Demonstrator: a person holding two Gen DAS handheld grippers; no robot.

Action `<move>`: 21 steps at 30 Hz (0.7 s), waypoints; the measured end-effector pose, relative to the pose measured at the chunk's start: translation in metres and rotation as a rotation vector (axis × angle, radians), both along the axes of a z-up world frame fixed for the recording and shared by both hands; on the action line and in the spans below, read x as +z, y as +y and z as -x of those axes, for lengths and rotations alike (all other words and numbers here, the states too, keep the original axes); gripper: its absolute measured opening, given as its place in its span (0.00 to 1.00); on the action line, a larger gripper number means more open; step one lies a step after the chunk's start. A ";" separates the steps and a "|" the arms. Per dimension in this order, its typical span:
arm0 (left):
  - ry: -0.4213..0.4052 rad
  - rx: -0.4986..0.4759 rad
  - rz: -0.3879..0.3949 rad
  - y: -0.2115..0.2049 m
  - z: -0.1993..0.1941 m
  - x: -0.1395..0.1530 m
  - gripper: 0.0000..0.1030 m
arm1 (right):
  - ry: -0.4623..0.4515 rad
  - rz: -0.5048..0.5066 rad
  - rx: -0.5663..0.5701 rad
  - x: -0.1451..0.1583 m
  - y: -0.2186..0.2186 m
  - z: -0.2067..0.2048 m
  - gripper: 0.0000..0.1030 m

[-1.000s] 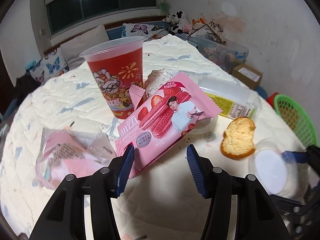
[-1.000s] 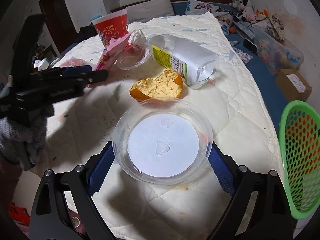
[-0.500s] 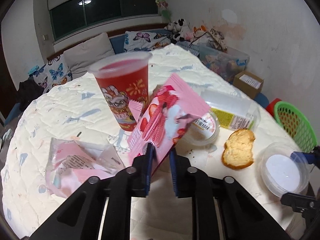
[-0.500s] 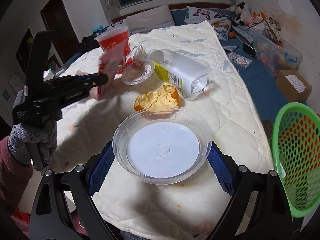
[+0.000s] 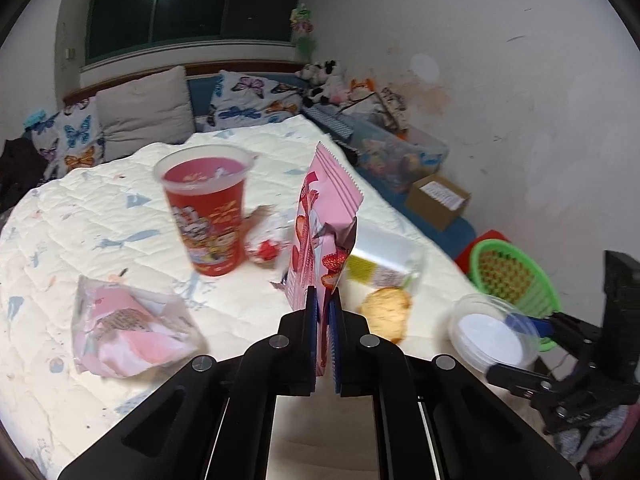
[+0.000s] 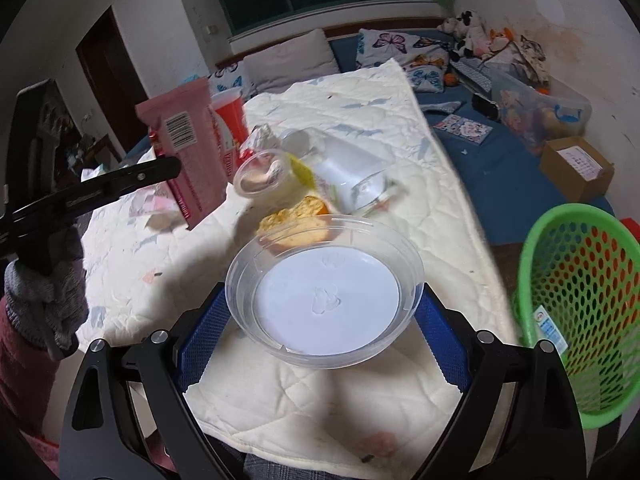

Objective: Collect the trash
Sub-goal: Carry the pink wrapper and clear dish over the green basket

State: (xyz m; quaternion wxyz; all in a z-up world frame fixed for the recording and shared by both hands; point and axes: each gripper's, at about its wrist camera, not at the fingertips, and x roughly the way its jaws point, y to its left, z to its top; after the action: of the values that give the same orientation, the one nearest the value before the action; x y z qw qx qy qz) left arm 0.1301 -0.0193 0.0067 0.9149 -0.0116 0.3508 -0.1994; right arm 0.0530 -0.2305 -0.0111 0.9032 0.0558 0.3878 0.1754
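1. The left gripper (image 5: 323,316) is clamped shut on the bottom edge of a pink snack wrapper (image 5: 320,220), which stands upright above the quilted table cover (image 5: 100,216), clear of it.
2. The right gripper (image 6: 320,312) has its jaws spread wide around a clear plastic bowl (image 6: 324,292); the blue pads (image 6: 200,332) sit against its two sides, and the bowl seems lifted off the cover, though the view from behind makes that hard to judge.
3. A red cup (image 5: 204,208) stands upright near the middle of the cover and serves as the landmark here.
4. Just right of the cup lies a small crumpled wrapper (image 5: 264,240), with the held pink wrapper in front of it.
5. Left of the cup and nearer the camera lies a clear bag with pink contents (image 5: 128,324).
6. Right of the cup, past the held wrapper, a clear bottle (image 5: 380,256) lies on its side, and a piece of bread (image 5: 386,308) rests just in front of it.
7. A small round tub (image 6: 260,172) sits between the cup and the bottle.
8. Far right of the cup, off the edge of the cover, stands a green basket (image 6: 576,304).
9. A gloved hand (image 6: 48,280) holds the left gripper's handle.
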 end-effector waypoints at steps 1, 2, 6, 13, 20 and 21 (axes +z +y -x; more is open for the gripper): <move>-0.004 -0.010 0.004 -0.004 0.001 0.003 0.05 | -0.001 -0.002 -0.009 0.000 -0.004 0.000 0.87; -0.006 -0.020 0.009 -0.008 0.002 0.007 0.05 | -0.002 -0.006 -0.024 0.001 -0.009 0.001 0.87; -0.010 -0.068 0.040 -0.025 0.003 0.015 0.05 | -0.002 -0.010 -0.076 0.001 -0.029 0.004 0.87; -0.007 -0.145 0.058 -0.062 0.002 0.019 0.05 | -0.001 -0.008 -0.172 -0.002 -0.069 0.008 0.87; 0.016 -0.220 0.086 -0.095 0.000 0.022 0.05 | 0.029 0.006 -0.290 -0.017 -0.119 0.007 0.87; 0.017 -0.227 0.086 -0.098 0.000 0.021 0.05 | 0.035 0.009 -0.302 -0.020 -0.125 0.007 0.87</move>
State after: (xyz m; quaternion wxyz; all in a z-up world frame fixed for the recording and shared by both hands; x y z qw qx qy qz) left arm 0.1304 -0.1173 0.0277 0.8820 -0.0126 0.3489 -0.3165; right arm 0.0460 -0.3552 -0.0310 0.9125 0.1127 0.3917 0.0346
